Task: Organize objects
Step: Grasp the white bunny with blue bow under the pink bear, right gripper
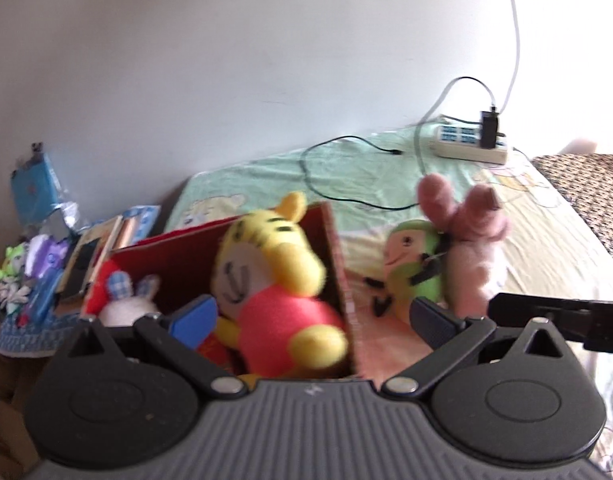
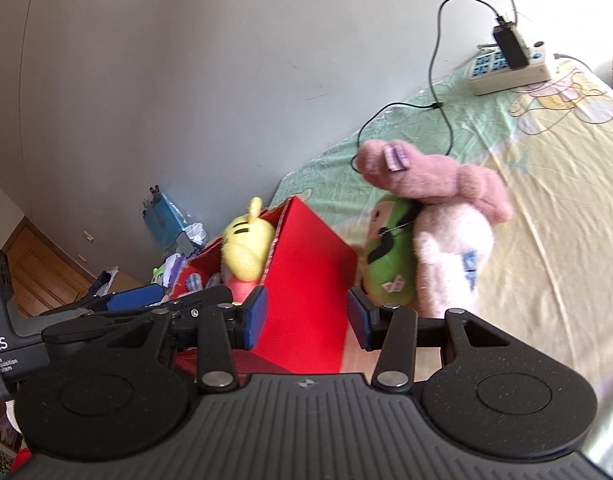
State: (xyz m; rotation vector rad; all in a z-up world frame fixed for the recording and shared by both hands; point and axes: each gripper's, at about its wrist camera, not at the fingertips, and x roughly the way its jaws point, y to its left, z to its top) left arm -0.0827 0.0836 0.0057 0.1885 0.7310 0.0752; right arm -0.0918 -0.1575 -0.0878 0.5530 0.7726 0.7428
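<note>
Left wrist view shows the left gripper spread empty over the yellow tiger plush in the red box, likely just dropped, while the right gripper, also open and empty, faces the pink bunny and green plush just right of the box, 2 toys left.

I see a white power strip on the green-yellow bedsheet near the wall, black charger plugged in, black cable trailing across. Wooden door far left.
</note>
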